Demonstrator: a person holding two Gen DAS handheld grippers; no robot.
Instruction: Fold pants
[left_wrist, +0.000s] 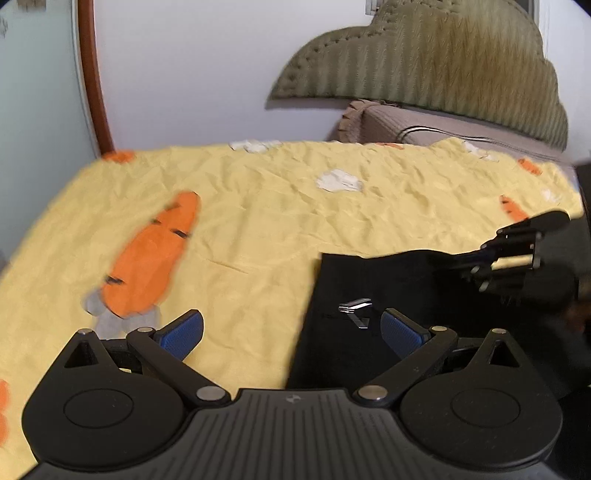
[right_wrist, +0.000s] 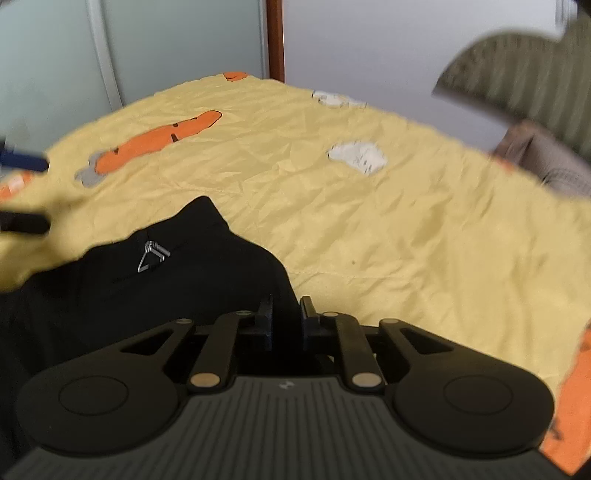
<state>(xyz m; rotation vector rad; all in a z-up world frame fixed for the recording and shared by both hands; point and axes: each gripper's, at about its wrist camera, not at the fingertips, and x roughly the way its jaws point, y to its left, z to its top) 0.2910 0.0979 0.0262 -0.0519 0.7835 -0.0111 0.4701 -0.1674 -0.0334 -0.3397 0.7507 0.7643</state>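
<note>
Black pants (left_wrist: 369, 288) with a small silver logo (left_wrist: 356, 308) lie flat on a yellow bed sheet (left_wrist: 258, 221), at the lower right of the left wrist view. My left gripper (left_wrist: 291, 328) is open and straddles their left edge, one blue pad (left_wrist: 184, 332) over the sheet and the other (left_wrist: 400, 328) over the black cloth. My right gripper (right_wrist: 286, 319) has its fingers drawn close together with the pants' right edge (right_wrist: 284, 280) pinched between them. In the right wrist view the pants (right_wrist: 147, 280) spread to the left.
The sheet is printed with orange carrots (left_wrist: 155, 258) and white shapes (left_wrist: 338, 181). An olive padded headboard (left_wrist: 443, 66) and a beige pillow (left_wrist: 406, 125) stand at the far end. A wall and a brown frame (left_wrist: 92, 74) lie beyond the bed.
</note>
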